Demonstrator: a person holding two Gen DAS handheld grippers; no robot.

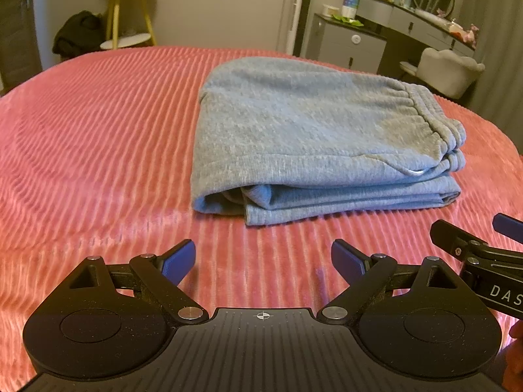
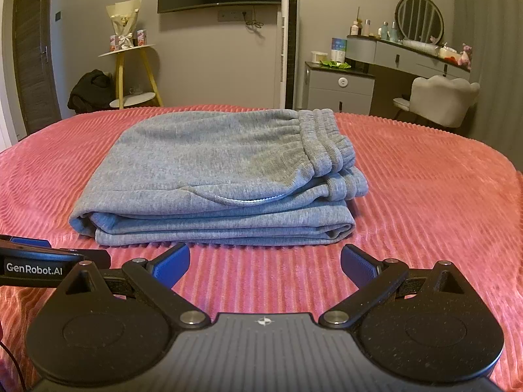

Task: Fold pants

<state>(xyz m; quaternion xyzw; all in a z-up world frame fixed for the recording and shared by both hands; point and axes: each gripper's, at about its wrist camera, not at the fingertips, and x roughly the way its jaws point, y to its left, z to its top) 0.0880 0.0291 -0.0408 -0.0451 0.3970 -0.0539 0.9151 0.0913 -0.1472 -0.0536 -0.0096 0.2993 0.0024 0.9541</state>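
Lying: pants [image 2: 212, 176] folded, mid-bed [image 2: 425, 196].
Grippers: left [image 1: 263, 261] and right [image 2: 264, 263] spread, empty.
Risk: snagging the near edge would unfold the stack.

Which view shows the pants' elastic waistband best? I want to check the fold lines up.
The right wrist view: the waistband sits near centre, its gathered ridges stacked and visible along its length. The left wrist view shows the same waistband off to the right and more obliquely, on the folded pants.
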